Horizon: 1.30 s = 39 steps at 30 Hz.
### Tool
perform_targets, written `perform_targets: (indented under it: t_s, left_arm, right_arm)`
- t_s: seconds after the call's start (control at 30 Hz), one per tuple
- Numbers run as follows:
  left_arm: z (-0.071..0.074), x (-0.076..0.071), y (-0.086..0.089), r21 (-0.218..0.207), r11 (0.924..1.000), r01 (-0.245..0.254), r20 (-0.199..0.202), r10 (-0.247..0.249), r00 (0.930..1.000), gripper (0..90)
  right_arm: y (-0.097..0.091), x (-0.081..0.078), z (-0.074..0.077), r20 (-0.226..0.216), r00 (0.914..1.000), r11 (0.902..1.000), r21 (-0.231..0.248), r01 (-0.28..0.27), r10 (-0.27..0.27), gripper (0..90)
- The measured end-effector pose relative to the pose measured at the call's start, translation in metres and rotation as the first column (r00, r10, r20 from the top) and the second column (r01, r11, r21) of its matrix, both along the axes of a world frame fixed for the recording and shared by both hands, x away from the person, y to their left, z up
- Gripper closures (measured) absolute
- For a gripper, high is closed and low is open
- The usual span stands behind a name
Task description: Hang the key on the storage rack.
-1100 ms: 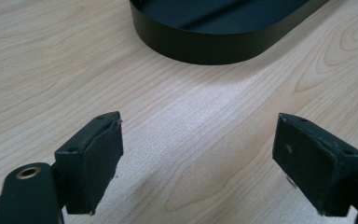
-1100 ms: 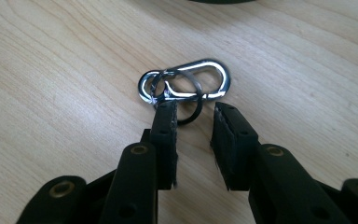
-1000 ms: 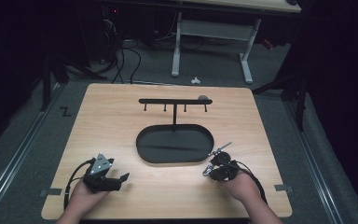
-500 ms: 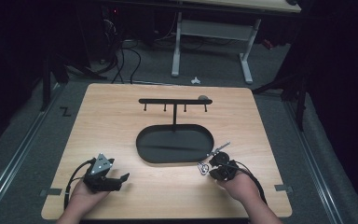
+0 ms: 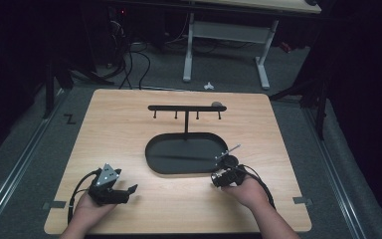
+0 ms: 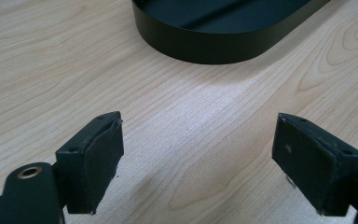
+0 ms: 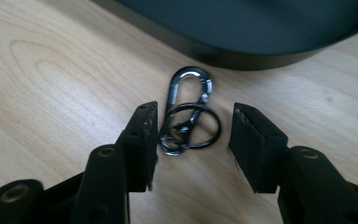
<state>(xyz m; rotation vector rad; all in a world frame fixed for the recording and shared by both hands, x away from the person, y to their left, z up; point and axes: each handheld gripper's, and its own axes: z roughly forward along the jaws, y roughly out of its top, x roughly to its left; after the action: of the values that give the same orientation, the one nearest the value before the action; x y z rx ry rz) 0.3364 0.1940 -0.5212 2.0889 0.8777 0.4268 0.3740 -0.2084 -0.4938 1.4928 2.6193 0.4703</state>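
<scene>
A dark metal carabiner with a black key ring clipped to it lies flat on the wooden table, just in front of the black oval tray. My right gripper is open and low over the table, one jaw on each side of the ring; the left jaw touches it. From above, the right gripper sits at the tray's near right corner. My left gripper rests at the front left, open over bare wood, with the tray wall ahead of it.
A black rack with several small hooks rises on a post from the tray's far side. A small grey object sits at its right end. The table has bare wood to the left. A desk frame and cables stand on the floor beyond.
The right gripper has shifted a little left and toward the front edge, closing in on the carabiner. The left gripper has stayed put.
</scene>
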Motion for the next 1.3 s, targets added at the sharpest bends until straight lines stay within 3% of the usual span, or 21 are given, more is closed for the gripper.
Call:
perform_targets:
  t_s: [0.1,0.37,0.5,0.8,1.07,1.3]
  left_arm:
    - [0.000,0.000,0.000,0.000,1.0000,0.001,-0.001,-0.001,1.0000,17.1]
    - [0.000,0.000,-0.001,0.001,1.0000,0.002,-0.001,-0.002,1.0000,17.2]
    - [0.000,0.000,-0.001,0.003,1.0000,0.002,-0.001,-0.002,1.0000,17.2]
    - [0.000,0.000,-0.002,0.006,1.0000,0.005,-0.004,-0.005,1.0000,17.2]
    - [0.000,0.000,-0.002,0.003,1.0000,0.005,-0.004,-0.005,1.0000,17.2]
    - [0.000,0.000,-0.002,0.001,1.0000,0.004,-0.007,-0.004,1.0000,17.2]
  right_arm:
    - [0.004,-0.002,0.001,0.007,0.9999,0.9998,-0.013,-0.015,0.015,61.0]
    - [0.005,-0.009,0.003,-0.005,0.9996,0.9994,-0.018,-0.028,0.028,61.8]
    - [0.004,-0.011,0.007,0.013,0.9994,0.9992,-0.024,-0.033,0.033,61.9]
    - [-0.001,-0.013,0.028,0.027,0.9992,0.9984,-0.050,-0.028,0.029,62.3]
    - [-0.002,-0.013,0.052,0.017,0.9997,0.9969,-0.077,-0.016,0.018,62.4]
    - [-0.004,-0.012,0.062,-0.008,0.9999,0.9955,-0.094,-0.012,0.012,62.4]
